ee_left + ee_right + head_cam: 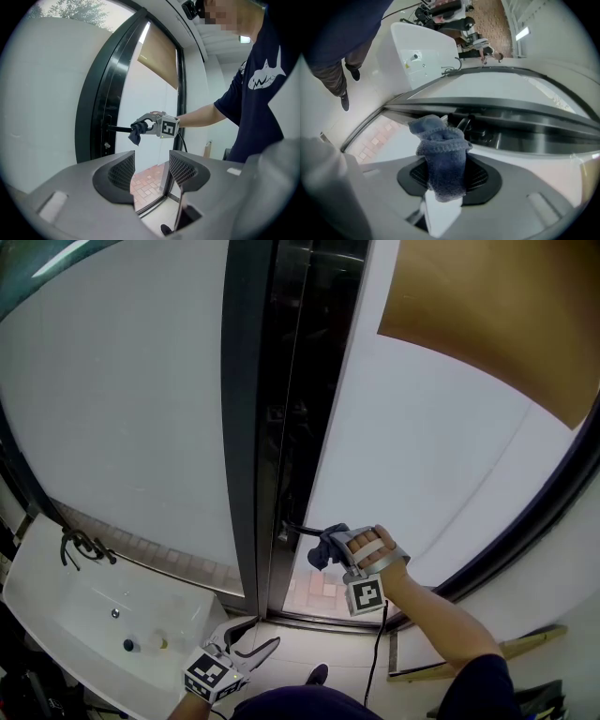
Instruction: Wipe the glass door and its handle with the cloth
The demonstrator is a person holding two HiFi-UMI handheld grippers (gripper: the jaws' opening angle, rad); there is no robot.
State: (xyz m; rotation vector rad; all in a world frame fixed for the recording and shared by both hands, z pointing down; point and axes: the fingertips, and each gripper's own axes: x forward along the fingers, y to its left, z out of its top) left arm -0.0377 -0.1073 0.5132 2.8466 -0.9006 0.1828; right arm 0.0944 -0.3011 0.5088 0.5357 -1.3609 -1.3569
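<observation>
The blue cloth [440,159], clamped in the right tongs [330,545], sits against the tip of the dark handle [296,530] of the glass door [422,456], low at centre frame, while the left tongs [255,646] hang apart and empty at bottom left, near a white sink [56,601].

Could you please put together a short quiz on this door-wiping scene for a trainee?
1. True or false: the left tongs are shut on the blue cloth.
2. Multiple choice: the cloth in the right tongs is closest to A) the door handle, B) the tan blind, C) the white sink.
3. Fill in: the jaws of the left tongs stand ____, with nothing between them.

Key: 1 false, the right tongs hold the cloth; 2 A; 3 apart.
</observation>
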